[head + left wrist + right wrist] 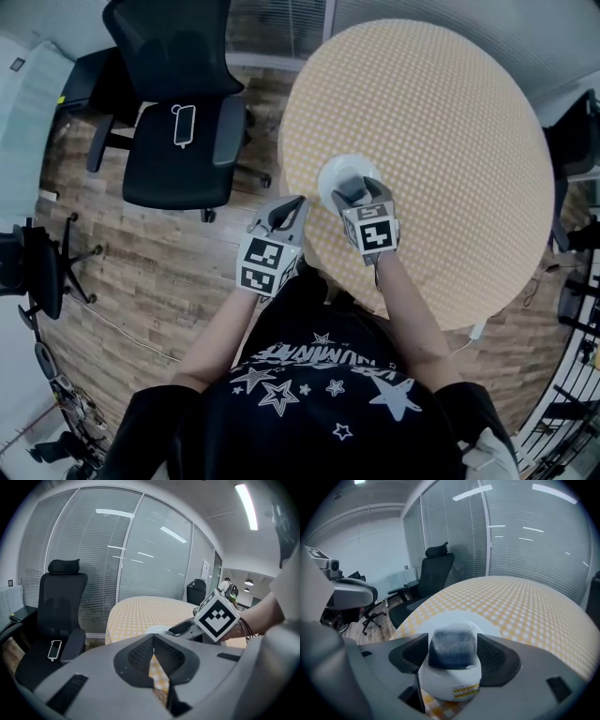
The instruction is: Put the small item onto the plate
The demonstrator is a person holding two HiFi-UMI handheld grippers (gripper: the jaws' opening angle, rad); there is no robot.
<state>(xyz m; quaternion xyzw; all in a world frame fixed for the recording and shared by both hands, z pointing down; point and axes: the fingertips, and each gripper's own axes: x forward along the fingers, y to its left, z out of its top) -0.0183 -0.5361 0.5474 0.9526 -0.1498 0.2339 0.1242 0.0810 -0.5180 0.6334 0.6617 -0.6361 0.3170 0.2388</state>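
Note:
The small item (452, 652) is a white, rounded piece with a dark blue-grey top. My right gripper (453, 656) is shut on it, one pad on each side. It hangs just above the near part of the white plate (440, 619). In the head view the right gripper (361, 189) is over the plate (336, 172), near the left edge of the round table (441, 141). The left gripper (292, 208) hovers beside the table edge, off the table. Its jaws are together with nothing between them, and the left gripper view (153, 639) shows the same.
The table wears a yellow-and-white checked cloth. A black office chair (178, 141) with a phone (184, 125) on its seat stands left of the table on the wooden floor. Glass walls with blinds (93, 550) surround the room. More chairs and cables sit at the edges.

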